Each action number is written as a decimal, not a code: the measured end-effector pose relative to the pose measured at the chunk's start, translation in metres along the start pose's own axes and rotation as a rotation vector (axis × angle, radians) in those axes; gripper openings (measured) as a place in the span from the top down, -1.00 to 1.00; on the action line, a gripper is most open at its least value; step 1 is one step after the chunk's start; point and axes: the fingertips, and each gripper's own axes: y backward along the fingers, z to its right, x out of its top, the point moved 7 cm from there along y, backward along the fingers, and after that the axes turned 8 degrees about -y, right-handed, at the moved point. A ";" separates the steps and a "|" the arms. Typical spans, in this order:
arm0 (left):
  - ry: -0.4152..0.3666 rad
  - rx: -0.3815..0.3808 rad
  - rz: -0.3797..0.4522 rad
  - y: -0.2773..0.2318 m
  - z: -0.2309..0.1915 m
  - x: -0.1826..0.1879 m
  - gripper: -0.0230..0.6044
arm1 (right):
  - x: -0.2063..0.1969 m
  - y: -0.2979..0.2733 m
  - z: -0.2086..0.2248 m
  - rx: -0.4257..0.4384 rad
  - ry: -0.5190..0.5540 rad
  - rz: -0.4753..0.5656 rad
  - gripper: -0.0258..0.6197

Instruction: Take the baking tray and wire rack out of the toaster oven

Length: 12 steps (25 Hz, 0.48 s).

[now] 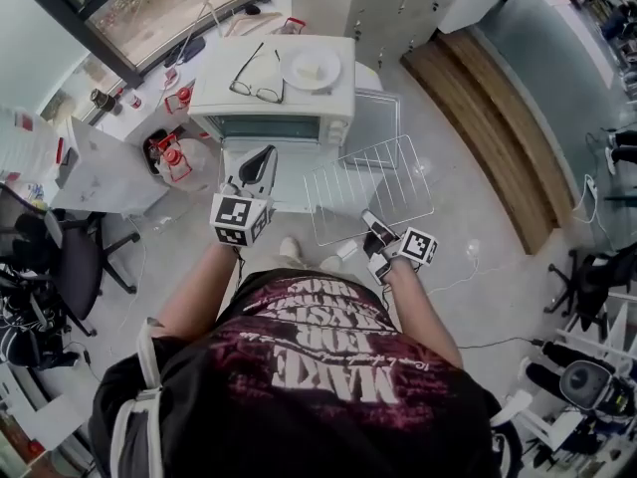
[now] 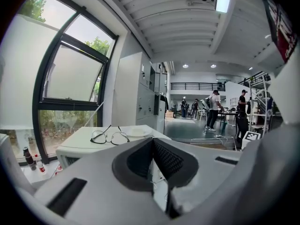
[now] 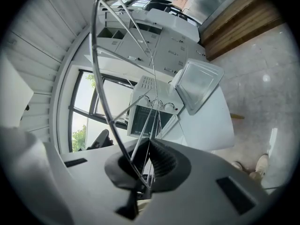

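Right gripper (image 1: 370, 223) pinches the near edge of the wire rack (image 1: 368, 187), which we see outside the toaster oven (image 1: 269, 127). Baking tray (image 1: 378, 122) lies beside the oven. Left gripper (image 1: 261, 159) is pressed together, apparently empty.

A pair of glasses (image 1: 257, 76) and a white plate (image 1: 311, 68) are seen lying just beside each other. Red-capped bottles (image 1: 175, 157) are set near the window (image 1: 149, 8). A black office chair (image 1: 75, 262) is parked at the left.
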 end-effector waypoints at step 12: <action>0.017 -0.098 0.027 -0.042 -0.005 0.011 0.91 | 0.017 0.016 -0.002 -0.013 0.002 0.074 0.90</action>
